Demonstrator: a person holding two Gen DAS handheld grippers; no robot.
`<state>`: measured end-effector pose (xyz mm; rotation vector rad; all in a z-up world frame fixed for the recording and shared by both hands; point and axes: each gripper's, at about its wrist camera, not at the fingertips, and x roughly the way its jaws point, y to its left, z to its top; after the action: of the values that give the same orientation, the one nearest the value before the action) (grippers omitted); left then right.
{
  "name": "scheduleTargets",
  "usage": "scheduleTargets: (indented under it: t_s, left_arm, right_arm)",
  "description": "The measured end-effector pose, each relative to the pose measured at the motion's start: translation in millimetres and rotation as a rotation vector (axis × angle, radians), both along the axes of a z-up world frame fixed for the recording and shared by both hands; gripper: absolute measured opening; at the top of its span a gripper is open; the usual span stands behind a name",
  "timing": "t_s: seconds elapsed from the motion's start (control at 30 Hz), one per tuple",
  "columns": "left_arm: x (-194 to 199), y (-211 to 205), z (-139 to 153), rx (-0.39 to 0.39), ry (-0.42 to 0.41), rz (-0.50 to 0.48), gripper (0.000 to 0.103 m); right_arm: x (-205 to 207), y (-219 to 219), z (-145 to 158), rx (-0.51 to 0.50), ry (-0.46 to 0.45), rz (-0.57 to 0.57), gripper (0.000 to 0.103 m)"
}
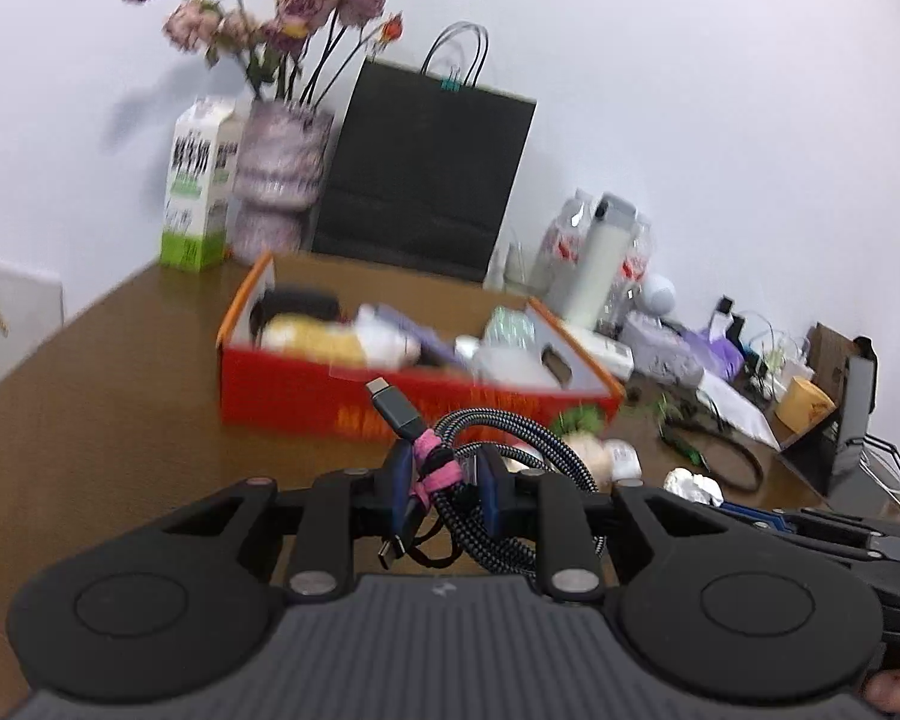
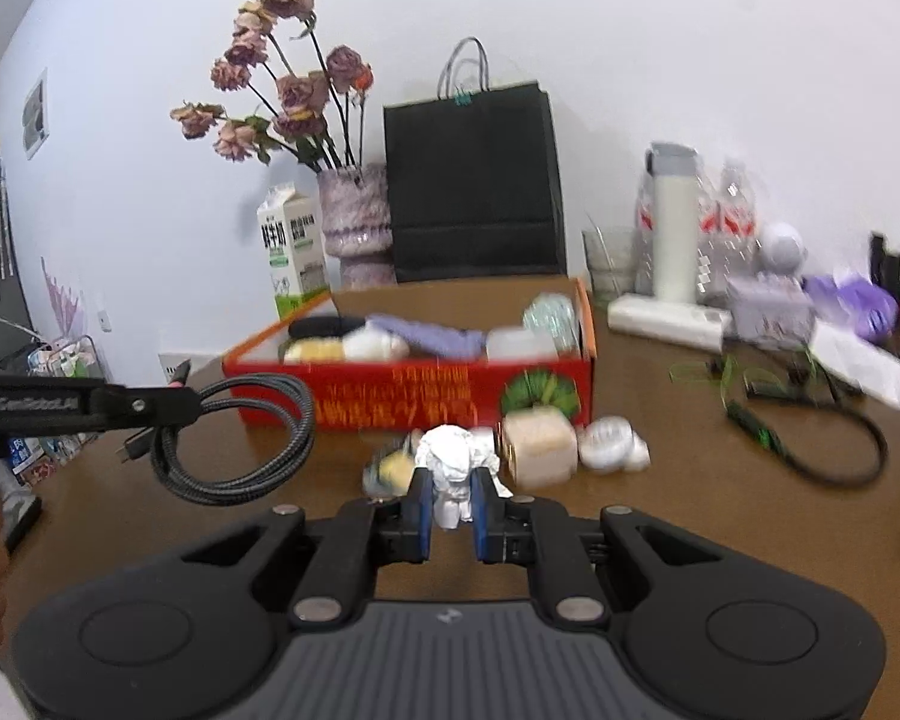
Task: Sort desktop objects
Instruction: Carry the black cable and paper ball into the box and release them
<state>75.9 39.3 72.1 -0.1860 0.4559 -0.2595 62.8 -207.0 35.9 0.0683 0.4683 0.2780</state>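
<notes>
left gripper (image 1: 444,480) is closed on the coiled braided cable (image 1: 498,450), held above the table. right gripper (image 2: 453,501) is clamped on the crumpled white paper (image 2: 450,462) near the red box (image 2: 414,384).

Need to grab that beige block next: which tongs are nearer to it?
Right. The right tongs hold crumpled paper just left of the block; the left tongs, holding the cable, are far off to its left.

Your coiled braided cable (image 1: 498,468), bound with a pink tie, hangs off the table in front of the red box (image 1: 390,402). Your crumpled white paper (image 2: 450,468) sits beside a beige block (image 2: 540,447).
</notes>
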Motion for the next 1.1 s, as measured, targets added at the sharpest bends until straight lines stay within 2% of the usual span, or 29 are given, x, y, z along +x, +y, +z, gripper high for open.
scheduleTargets:
  t_s: [0.07,0.23,0.37,0.5,0.6,0.77,0.83,0.87,0.9,0.97,1.0,1.03,1.1]
  left_arm:
    - [17,-3,2,0.015,-0.045,0.013,0.024]
    - [74,-8,10,0.036,-0.004,0.043,0.024]
    - [117,-6,26,0.037,-0.053,0.083,0.024]
    - [186,-10,29,0.022,0.015,0.077,0.024]
    - [238,-18,18,0.094,0.035,0.102,0.024]
    - [305,-24,-5,0.112,0.218,0.14,0.024]
    - [315,-29,-11,0.152,0.242,0.172,0.025]
    - [317,-31,-12,0.174,0.236,0.193,0.029]
    - [317,-32,-12,0.187,0.223,0.202,0.042]
    - [313,-32,-11,0.188,0.197,0.195,0.06]
    - [311,-32,-10,0.182,0.182,0.189,0.064]
    - [308,-32,-9,0.185,0.177,0.183,0.065]
    - [304,-34,-6,0.201,0.169,0.171,0.073]
  right_arm:
    - [19,0,11,0.001,-0.023,0.016,0.012]
    - [72,-3,34,0.02,-0.055,0.041,0.012]
    - [128,-1,46,0.039,-0.037,0.058,0.012]
    - [208,10,51,0.041,0.057,0.06,0.012]
    - [268,25,46,0.002,0.129,0.053,0.012]
    - [354,46,13,-0.02,0.307,0.044,0.012]
    - [381,51,-5,-0.027,0.375,0.018,0.013]
    - [392,53,-13,-0.022,0.411,0.014,0.016]
    - [398,54,-20,-0.006,0.435,0.012,0.018]
    - [406,53,-29,0.043,0.466,0.014,0.033]
    - [407,52,-31,0.051,0.472,0.007,0.049]
    - [405,49,-31,0.051,0.462,-0.007,0.06]
    - [396,42,-26,0.052,0.433,-0.031,0.062]
